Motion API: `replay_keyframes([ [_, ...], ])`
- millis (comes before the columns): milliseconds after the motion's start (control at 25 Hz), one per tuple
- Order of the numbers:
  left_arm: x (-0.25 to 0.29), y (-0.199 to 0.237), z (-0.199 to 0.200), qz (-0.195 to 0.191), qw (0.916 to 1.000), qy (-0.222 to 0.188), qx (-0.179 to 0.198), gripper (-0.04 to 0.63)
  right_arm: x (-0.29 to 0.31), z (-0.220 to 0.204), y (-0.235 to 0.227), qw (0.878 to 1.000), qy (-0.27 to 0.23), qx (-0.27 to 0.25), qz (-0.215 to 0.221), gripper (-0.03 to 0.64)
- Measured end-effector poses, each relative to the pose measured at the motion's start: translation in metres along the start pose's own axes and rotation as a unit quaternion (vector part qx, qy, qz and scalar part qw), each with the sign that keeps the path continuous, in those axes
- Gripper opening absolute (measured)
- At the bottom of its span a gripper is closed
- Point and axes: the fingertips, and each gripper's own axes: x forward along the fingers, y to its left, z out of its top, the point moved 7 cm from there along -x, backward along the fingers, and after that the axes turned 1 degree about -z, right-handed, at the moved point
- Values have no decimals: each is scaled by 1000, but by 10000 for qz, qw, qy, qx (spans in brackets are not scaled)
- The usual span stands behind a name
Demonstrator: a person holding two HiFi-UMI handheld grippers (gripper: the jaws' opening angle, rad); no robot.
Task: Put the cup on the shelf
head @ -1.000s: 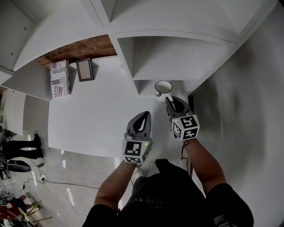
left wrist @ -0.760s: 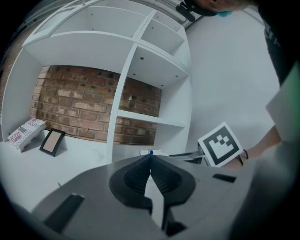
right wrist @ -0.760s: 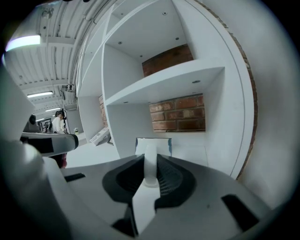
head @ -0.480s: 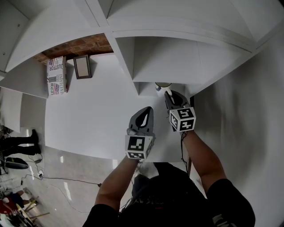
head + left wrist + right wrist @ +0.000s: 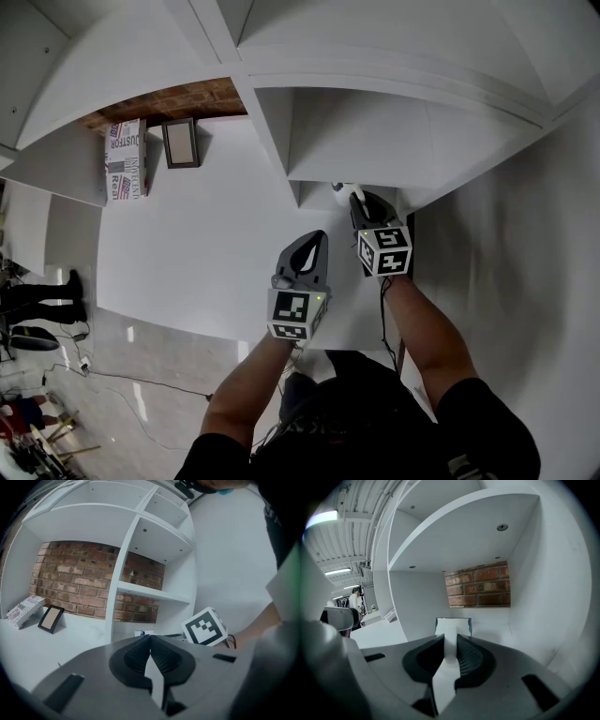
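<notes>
A white cup (image 5: 453, 626) with a blue edge stands inside the lowest right shelf compartment (image 5: 501, 629). My right gripper (image 5: 450, 641) is shut on the cup's white handle, which runs between its pads. In the head view only a sliver of the cup (image 5: 338, 187) shows under the shelf board, just beyond the right gripper (image 5: 361, 201). My left gripper (image 5: 314, 246) hovers over the white counter to the left, shut and holding nothing. In the left gripper view the left gripper (image 5: 149, 638) has its tips together, and the cup (image 5: 142, 633) peeks just above them.
A printed box (image 5: 125, 159) and a small picture frame (image 5: 180, 142) lean against the brick back wall (image 5: 171, 99) at the counter's far left. A white upright panel (image 5: 277, 131) divides the shelf bays. Cables lie on the floor (image 5: 122, 384) at lower left.
Both grippers have moved forward and down toward the shelf. The cup has gone in under the shelf board, so the head view now shows far less of it.
</notes>
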Motion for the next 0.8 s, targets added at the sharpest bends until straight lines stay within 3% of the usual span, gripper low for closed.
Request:
replay_keyframes([
  [800,-7,-2,-10,62,9999,-5,-121,5,12,-6,-7,9998,-105,84,120,61],
])
